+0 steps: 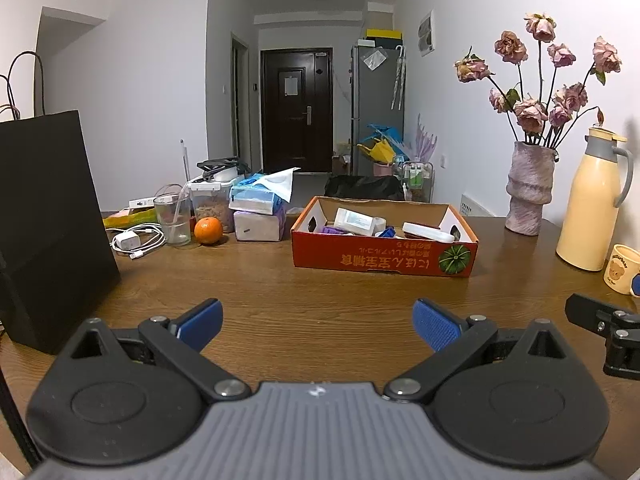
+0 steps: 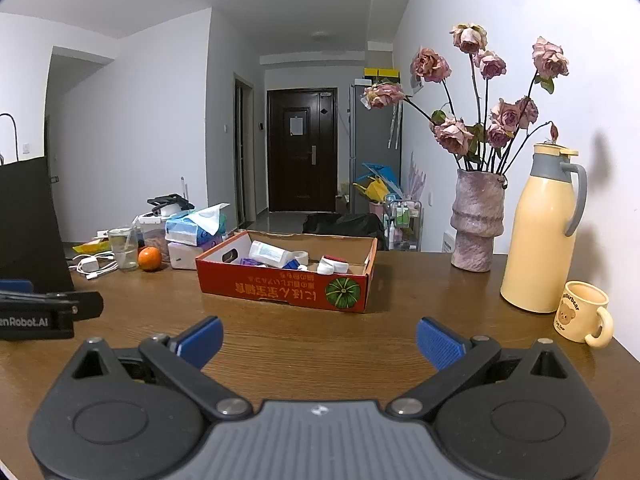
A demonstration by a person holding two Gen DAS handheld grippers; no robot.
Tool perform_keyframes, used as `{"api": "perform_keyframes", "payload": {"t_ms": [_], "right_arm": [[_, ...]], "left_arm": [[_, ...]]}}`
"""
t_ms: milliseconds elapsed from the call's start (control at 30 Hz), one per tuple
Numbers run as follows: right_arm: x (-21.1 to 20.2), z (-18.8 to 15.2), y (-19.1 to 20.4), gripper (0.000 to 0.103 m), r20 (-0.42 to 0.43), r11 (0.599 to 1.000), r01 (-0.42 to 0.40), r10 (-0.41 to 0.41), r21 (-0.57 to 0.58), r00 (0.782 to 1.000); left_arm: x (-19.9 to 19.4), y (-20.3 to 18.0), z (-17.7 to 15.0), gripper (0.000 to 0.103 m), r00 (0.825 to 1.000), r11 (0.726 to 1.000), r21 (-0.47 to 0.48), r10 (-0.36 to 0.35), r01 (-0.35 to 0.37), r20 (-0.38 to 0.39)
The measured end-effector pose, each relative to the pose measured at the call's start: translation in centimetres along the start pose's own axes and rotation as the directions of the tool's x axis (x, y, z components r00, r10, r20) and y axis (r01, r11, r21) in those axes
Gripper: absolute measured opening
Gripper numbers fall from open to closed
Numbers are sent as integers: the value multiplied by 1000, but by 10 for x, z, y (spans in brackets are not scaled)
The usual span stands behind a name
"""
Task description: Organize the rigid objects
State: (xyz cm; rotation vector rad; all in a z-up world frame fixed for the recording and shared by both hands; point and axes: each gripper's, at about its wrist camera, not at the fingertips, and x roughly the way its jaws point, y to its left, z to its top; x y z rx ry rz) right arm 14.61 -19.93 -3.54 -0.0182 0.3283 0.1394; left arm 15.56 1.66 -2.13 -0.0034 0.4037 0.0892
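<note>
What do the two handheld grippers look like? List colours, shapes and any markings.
The left gripper and right gripper look alike: a ribbed grey body, two round black housings with triangular cut-outs, black linkage bars with silver pivot bolts, and blue finger pads with a fine textured grip face. The left one's side, seen from the right wrist camera, carries white lettering ending "enRobot.AI". No cables, hands or sleeves show.
</note>
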Motion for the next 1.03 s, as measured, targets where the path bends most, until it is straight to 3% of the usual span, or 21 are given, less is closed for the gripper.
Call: {"api": "perform_keyframes", "payload": {"t_ms": [1033], "right_arm": [[0, -4, 1, 103, -10, 1000, 1, -1, -4, 1000]], "left_arm": [[6, -1, -3, 103, 1000, 1000, 7, -21, 21, -17]]}}
